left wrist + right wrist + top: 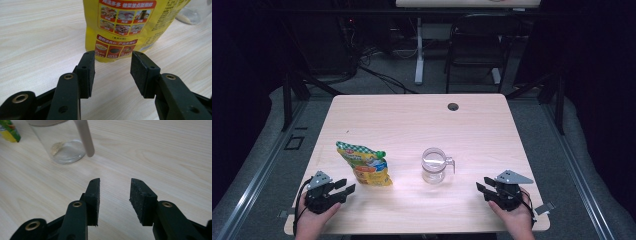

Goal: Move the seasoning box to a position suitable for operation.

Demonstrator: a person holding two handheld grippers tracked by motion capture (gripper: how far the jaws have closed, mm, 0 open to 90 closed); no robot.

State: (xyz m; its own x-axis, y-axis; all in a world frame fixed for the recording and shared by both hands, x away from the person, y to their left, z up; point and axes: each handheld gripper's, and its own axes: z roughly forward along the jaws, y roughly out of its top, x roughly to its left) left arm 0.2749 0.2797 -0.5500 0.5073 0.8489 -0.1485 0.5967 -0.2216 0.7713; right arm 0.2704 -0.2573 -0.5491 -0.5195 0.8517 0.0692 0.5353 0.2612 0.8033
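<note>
Both claws wide, empty; left claw (346,188) near yellow pouch (366,164), right claw (482,186) near clear jug (434,165)

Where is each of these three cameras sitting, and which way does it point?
High view: above the person's edge of the table, looking forward and down; both hands and tongs show.
Left gripper view: rides the left tongs, facing the yellow pouch; its open black jaws show.
Right gripper view: rides the right tongs, facing the clear jug; its open jaws show.
Shared: pouch and jug appear in all three.
</note>
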